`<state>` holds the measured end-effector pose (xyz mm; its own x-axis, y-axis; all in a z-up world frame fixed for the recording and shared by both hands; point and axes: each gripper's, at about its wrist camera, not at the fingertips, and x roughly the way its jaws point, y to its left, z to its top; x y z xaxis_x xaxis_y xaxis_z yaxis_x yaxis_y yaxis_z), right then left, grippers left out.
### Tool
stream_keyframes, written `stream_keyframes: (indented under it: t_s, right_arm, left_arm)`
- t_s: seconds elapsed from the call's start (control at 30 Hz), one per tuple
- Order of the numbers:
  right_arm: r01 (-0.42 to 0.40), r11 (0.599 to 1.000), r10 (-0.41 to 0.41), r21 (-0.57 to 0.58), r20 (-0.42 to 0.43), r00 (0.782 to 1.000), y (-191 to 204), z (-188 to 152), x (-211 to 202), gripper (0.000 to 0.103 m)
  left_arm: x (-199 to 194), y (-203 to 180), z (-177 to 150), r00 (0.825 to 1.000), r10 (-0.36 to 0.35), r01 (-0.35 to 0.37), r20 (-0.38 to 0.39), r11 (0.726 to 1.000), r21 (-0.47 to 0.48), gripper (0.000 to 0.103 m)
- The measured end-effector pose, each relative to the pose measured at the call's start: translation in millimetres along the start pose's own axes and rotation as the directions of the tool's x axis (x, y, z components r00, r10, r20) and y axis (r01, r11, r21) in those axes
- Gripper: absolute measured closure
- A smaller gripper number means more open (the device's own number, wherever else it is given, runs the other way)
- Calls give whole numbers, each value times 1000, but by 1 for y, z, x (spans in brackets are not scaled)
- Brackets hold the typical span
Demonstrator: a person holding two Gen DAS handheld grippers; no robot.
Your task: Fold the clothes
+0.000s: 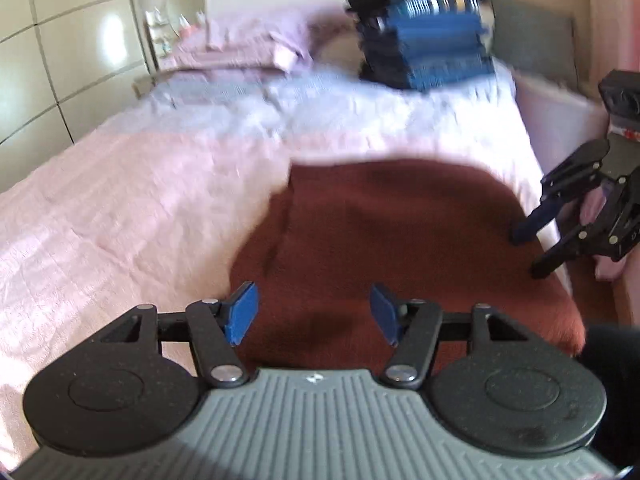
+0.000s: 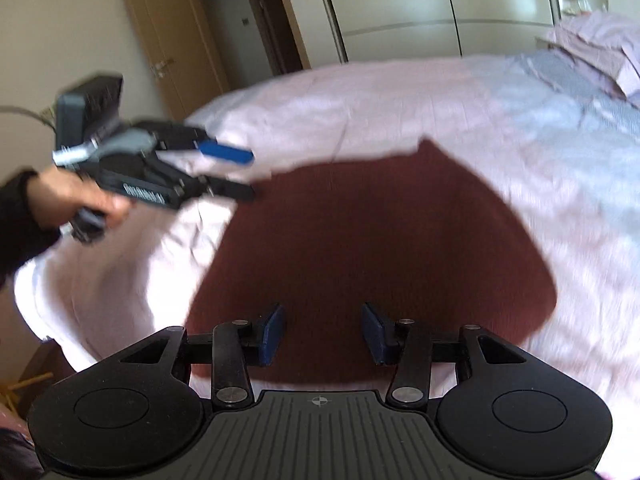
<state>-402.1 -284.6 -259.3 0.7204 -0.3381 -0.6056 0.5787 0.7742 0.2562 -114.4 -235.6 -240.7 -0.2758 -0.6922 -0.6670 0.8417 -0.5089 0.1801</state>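
Maroon garment [image 1: 400, 248] is lying spread flat on the pink bed cover [image 1: 120, 220], filling the lower middle of both views. We are holding the left hand-held gripper [image 1: 314, 314] over its near edge at the bottom of the left wrist view, blue pads [image 1: 242, 312] standing well apart with nothing between them. The right hand-held gripper [image 2: 323, 334] is sitting likewise at the bottom of its own view, pads spread and holding nothing, hovering over the garment.

Each camera is catching the other tool: at the right edge of the left view the right hand-held gripper [image 1: 532, 254] is showing with fingers parted over the garment's edge; at the upper left of the right view the left hand-held gripper [image 2: 250, 174] is appearing, fingers parted, held in our left hand [image 2: 76, 200].

Only the left view is showing a blurred stack of dark and blue folded clothes [image 1: 424, 32] at the top centre, and lilac pillows [image 1: 248, 44] to its left. Only the right view is showing a wooden door [image 2: 168, 36] at the upper left and pale wardrobe doors [image 2: 440, 4] along the top.
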Motion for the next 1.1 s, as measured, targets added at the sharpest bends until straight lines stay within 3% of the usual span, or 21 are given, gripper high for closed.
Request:
stream_keyframes:
  t_s: [0.07,0.17,0.33,0.4,0.53,0.7,0.8,0.9,0.97,1.03,1.1]
  right_arm:
    - [18,1000,-18,11,-4,1000,0,-9,5,56]
    - [40,998,-42,39,52,998,8,-4,-7,56]
    - [-1,987,17,-164,98,995,64,-9,-13,56]
    - [3,969,16,-247,76,997,83,-19,1,56]
    - [56,934,-73,-354,-33,997,88,-50,35,56]
    - [46,956,-51,-290,-9,999,88,-51,26,56]
    - [58,956,-52,-286,28,998,98,-45,10,53]
    - [135,927,-128,-351,42,991,112,-50,-4,36]
    - [175,895,-173,-409,42,984,124,-57,-8,36]
    - [209,842,-219,-497,37,975,137,-66,-5,36]
    - [238,757,-267,-609,44,963,145,-77,-1,36]
  left_arm:
    - [16,-1,-7,999,2,-2,-33,1000,10,43]
    - [28,6,-13,1000,-7,6,-22,999,-46,38]
    - [36,15,-17,999,-31,30,-15,997,-70,35]
    - [38,20,-19,999,-42,40,-14,996,-85,33]
    - [42,23,-19,999,-50,48,-12,994,-101,30]
    - [36,22,-14,999,-33,32,0,996,-86,29]
    - [14,20,-11,999,0,2,40,999,-51,30]
    - [-15,18,-14,995,58,-59,78,998,14,24]
    - [-31,13,-19,992,86,-92,89,993,70,20]
    - [-46,7,-25,989,112,-125,97,984,129,18]
    - [-53,-1,-30,988,121,-137,98,973,187,17]
